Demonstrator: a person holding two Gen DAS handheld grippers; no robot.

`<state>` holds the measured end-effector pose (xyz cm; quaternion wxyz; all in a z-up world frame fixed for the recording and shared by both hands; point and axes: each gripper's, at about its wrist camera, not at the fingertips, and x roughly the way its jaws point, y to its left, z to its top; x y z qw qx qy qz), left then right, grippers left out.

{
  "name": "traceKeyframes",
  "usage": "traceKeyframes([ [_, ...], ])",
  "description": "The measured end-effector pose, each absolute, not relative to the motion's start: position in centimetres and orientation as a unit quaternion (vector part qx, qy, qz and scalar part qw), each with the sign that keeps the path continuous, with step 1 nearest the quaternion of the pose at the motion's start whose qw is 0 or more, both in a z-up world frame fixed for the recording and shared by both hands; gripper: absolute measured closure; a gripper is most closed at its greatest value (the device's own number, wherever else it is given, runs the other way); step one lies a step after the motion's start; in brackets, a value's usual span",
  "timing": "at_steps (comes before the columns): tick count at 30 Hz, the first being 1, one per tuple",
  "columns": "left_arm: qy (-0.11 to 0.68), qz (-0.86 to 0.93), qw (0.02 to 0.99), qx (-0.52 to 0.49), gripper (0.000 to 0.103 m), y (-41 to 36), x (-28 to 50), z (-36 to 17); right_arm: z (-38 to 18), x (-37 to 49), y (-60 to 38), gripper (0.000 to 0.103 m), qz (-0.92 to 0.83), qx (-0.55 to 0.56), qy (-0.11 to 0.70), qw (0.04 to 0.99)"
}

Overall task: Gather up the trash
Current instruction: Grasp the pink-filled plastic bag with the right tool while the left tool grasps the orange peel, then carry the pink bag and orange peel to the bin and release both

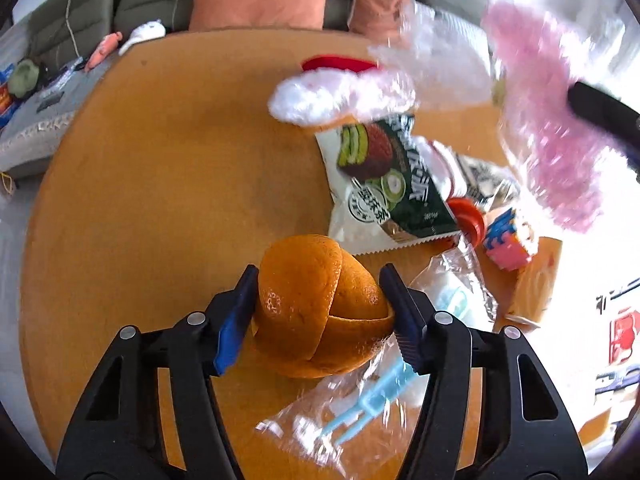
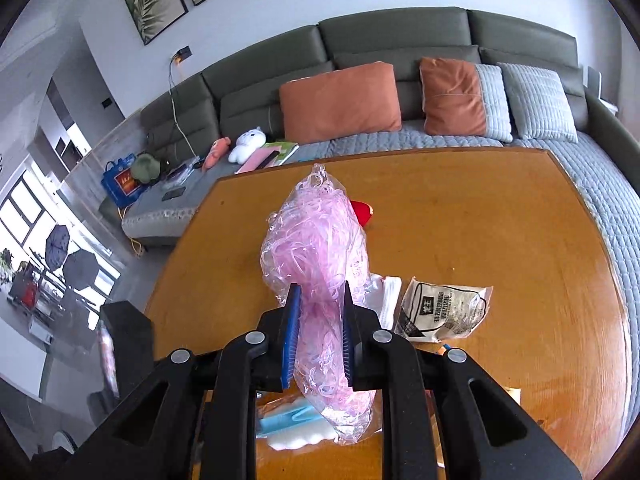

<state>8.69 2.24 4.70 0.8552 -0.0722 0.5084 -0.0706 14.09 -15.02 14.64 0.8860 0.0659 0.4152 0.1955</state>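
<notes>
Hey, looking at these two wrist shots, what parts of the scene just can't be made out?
- Left wrist view: the pink bag is motion-blurred, so its contents are unclear there.
- Left wrist view: whether the left gripper actually presses the orange peel; contact is hard to judge.
- Left wrist view: the right side is washed out by glare.
- Right wrist view: the blue item under the right gripper is mostly hidden by its fingers.

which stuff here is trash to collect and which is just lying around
Trash for the job:
- orange peel, between the left tongs
- bag of pink strands, clamped in the right tongs
- green snack wrapper
- mask wrapper

Just lying about:
- orange cushions
- white plush toy
- sofa
</notes>
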Motion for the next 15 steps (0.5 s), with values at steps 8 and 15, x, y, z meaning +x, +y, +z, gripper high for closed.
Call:
traceKeyframes([
  [8,0.472,-0.046,0.875,-0.101,0.043,7.3,4.4,8.4,15.0,12.0,-11.9,0.083,0.225,0.058,0.418,0.878],
  [15,0.453,0.0,0.883,-0.12,0.043,13.4,-0.1,10.0,14.4,9.4,-5.7,0.083,0.27,0.036,0.427,0.862],
])
